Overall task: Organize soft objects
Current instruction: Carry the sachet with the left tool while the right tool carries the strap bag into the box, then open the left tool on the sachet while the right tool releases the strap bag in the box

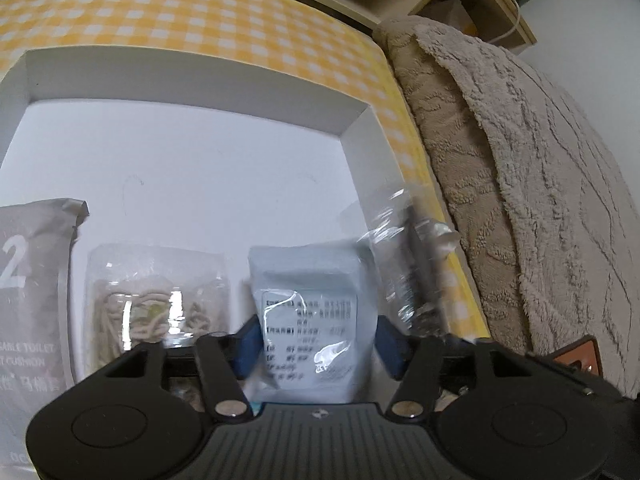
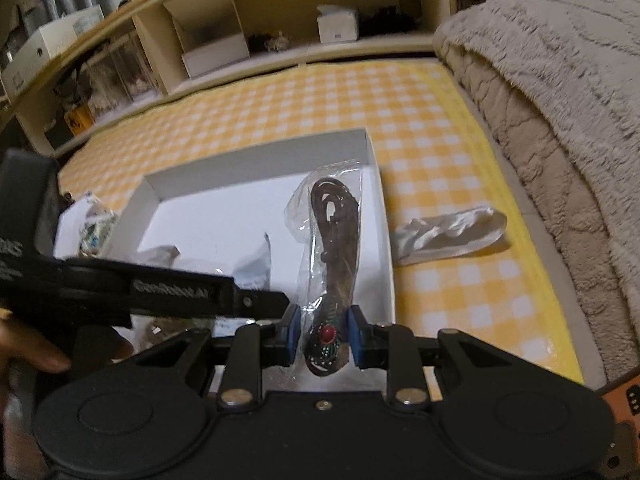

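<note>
An open white box (image 1: 352, 128) lies on a yellow checked sheet. In it stand a grey packet (image 1: 32, 300), a clear bag of beige cord (image 1: 156, 300) and a pale blue packet (image 1: 316, 312). My left gripper (image 1: 318, 344) is open, its blue pads on either side of the blue packet and not pressing it. My right gripper (image 2: 323, 340) is shut on a clear bag with a brown cord necklace and red-stone pendant (image 2: 334, 232), which hangs over the right end of the box (image 2: 256, 160). The same bag shows blurred at the box's right wall (image 1: 404, 248).
A thick beige fleece blanket (image 2: 560, 100) is piled along the right. A white folded cloth (image 2: 448, 236) lies on the sheet right of the box. A small patterned packet (image 2: 94, 224) sits left of it. Wooden shelves (image 2: 280, 20) run behind. A hand (image 2: 28, 348) shows lower left.
</note>
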{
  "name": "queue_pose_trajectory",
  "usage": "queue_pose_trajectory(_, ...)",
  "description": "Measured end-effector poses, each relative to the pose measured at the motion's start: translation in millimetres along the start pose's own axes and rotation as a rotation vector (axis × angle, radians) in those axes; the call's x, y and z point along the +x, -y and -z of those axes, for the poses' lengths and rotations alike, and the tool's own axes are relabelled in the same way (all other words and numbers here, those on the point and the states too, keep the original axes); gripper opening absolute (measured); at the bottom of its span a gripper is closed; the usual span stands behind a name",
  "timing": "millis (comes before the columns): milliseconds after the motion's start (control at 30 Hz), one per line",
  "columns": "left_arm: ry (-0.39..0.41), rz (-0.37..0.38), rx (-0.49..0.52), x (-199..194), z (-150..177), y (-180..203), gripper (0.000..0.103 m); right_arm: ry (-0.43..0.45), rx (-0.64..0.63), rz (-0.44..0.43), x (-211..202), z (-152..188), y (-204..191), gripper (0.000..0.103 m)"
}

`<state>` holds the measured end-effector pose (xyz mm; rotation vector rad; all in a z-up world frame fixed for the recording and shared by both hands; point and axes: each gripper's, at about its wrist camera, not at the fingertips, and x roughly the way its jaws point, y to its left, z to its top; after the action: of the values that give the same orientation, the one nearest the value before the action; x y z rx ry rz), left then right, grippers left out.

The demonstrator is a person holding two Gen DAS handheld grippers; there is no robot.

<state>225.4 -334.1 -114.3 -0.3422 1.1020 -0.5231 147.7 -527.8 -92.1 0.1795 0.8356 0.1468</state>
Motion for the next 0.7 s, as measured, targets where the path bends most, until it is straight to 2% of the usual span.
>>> queue_pose_trajectory(33, 0.002, 0.000, -0.007, 1, 0, 0, 0.076, -0.007, -0.002, -0.002, 3, 1, 1, 0.028)
queue_pose_trajectory(67, 0.004, -0.001, -0.014, 1, 0, 0, 0.079, -0.012, 0.000, -0.005, 5, 1, 3, 0.031)
queue_pose_trajectory(100, 0.003, -0.002, -0.017, 1, 0, 1, 0.080, -0.013, 0.004, -0.002, 6, 2, 5, 0.036)
queue_pose_trajectory(133, -0.001, 0.001, -0.014, 1, 1, 1, 0.080, -0.014, 0.006, 0.005, 5, 3, 6, 0.047)
queue_pose_trajectory(167, -0.004, 0.003, -0.011, 1, 1, 2, 0.080, -0.005, 0.002, 0.013, 2, 5, 6, 0.048)
queue_pose_trajectory(467, -0.011, 0.019, 0.033, -14, 12, 17, 0.080, 0.015, 0.001, 0.020, -17, 7, 8, 0.047)
queue_pose_trajectory(700, 0.033, -0.018, 0.092, -44, 11, 25, 0.080, 0.033, 0.009, 0.025, -34, 8, 7, 0.047)
